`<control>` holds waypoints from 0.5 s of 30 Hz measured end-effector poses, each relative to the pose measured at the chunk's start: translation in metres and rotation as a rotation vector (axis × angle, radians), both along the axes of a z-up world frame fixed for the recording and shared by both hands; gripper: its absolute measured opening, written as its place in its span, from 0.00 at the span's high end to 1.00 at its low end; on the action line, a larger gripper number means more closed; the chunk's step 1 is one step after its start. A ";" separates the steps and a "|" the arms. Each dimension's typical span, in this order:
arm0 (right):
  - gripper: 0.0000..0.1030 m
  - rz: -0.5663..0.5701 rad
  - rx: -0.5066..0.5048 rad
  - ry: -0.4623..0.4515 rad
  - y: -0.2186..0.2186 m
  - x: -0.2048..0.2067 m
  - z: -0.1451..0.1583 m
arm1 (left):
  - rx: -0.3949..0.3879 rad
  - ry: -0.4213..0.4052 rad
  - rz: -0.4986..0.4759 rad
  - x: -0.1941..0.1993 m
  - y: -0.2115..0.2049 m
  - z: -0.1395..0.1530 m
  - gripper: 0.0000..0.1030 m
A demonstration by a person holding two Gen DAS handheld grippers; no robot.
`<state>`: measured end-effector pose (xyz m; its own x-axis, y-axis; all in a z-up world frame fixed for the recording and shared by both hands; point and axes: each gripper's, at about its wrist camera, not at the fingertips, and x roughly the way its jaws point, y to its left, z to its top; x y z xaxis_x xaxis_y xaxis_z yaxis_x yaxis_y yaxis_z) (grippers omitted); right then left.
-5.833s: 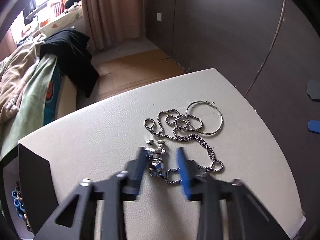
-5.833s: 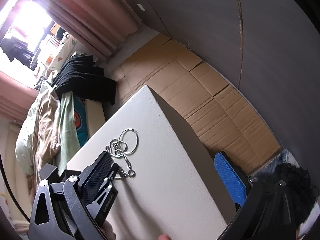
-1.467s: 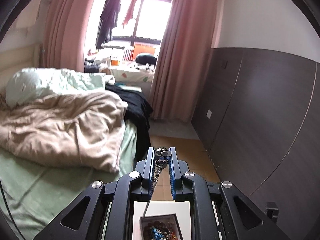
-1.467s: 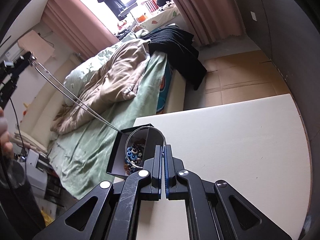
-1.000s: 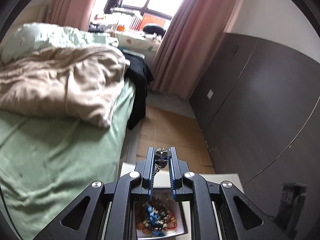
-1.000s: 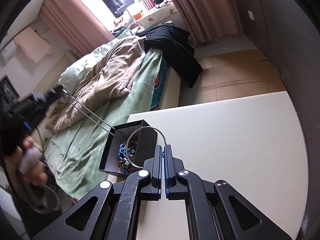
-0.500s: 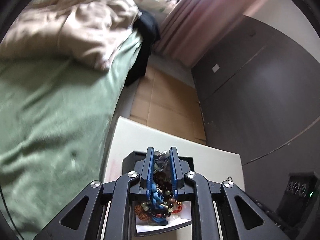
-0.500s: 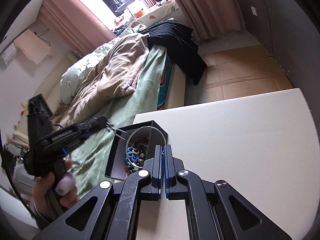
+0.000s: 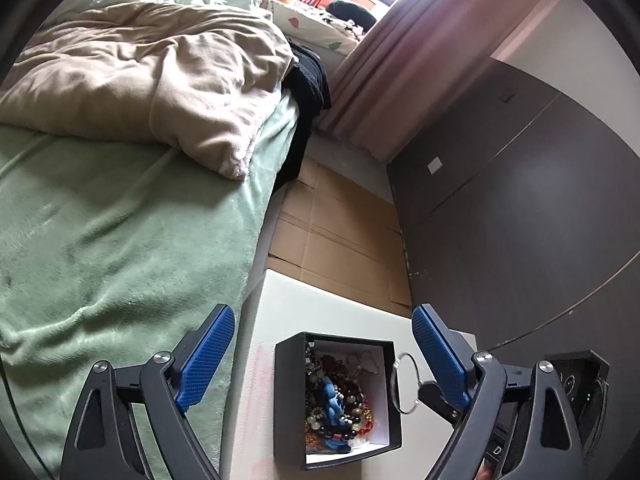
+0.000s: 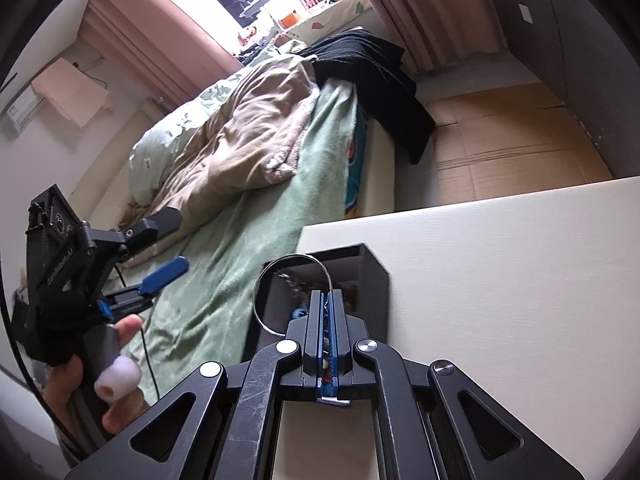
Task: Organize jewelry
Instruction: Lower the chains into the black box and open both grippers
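Note:
A black jewelry box (image 9: 290,396) with a white inside sits near the left edge of the white table (image 9: 312,312). It holds a pile of beaded jewelry (image 9: 334,404). My left gripper (image 9: 322,354) is wide open and empty above the box. My right gripper (image 10: 327,304) is shut on a thin silver hoop (image 10: 294,264) and holds it over the box's right rim (image 10: 360,268). The hoop (image 9: 406,382) also shows in the left wrist view beside the box, held by the right gripper (image 9: 430,390). The left gripper (image 10: 160,248) shows at the left of the right wrist view.
A bed with a green blanket (image 9: 120,240) and a beige duvet (image 9: 160,80) runs along the table's left side. Cardboard (image 9: 340,240) covers the floor beyond the table. A dark wardrobe wall (image 9: 520,200) stands at the right.
My left gripper has opened wide and the chain necklace it held is gone from its fingers, above the box. My right gripper has brought the hoop closer to the box.

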<state>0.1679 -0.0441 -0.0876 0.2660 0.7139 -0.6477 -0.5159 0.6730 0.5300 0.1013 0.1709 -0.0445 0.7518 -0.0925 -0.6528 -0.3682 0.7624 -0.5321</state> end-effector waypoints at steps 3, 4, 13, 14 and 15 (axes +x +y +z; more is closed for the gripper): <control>0.88 -0.021 -0.011 0.017 0.008 0.004 -0.003 | 0.001 -0.004 -0.012 -0.001 -0.001 0.001 0.12; 0.61 -0.029 -0.037 0.043 0.010 0.006 -0.007 | 0.003 -0.007 -0.022 -0.001 -0.003 0.001 0.12; 0.36 -0.183 -0.104 0.056 -0.042 0.010 -0.003 | 0.067 -0.007 -0.068 -0.003 -0.024 0.008 0.12; 0.36 -0.195 -0.108 0.054 -0.049 0.009 -0.001 | 0.076 -0.004 -0.072 -0.003 -0.027 0.008 0.12; 0.36 -0.215 -0.113 0.052 -0.057 0.008 0.002 | 0.093 0.001 -0.077 -0.004 -0.031 0.008 0.12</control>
<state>0.1754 -0.1008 -0.0858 0.3683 0.5666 -0.7371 -0.3286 0.8210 0.4669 0.0974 0.1398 -0.0362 0.7442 -0.0888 -0.6620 -0.3074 0.8344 -0.4574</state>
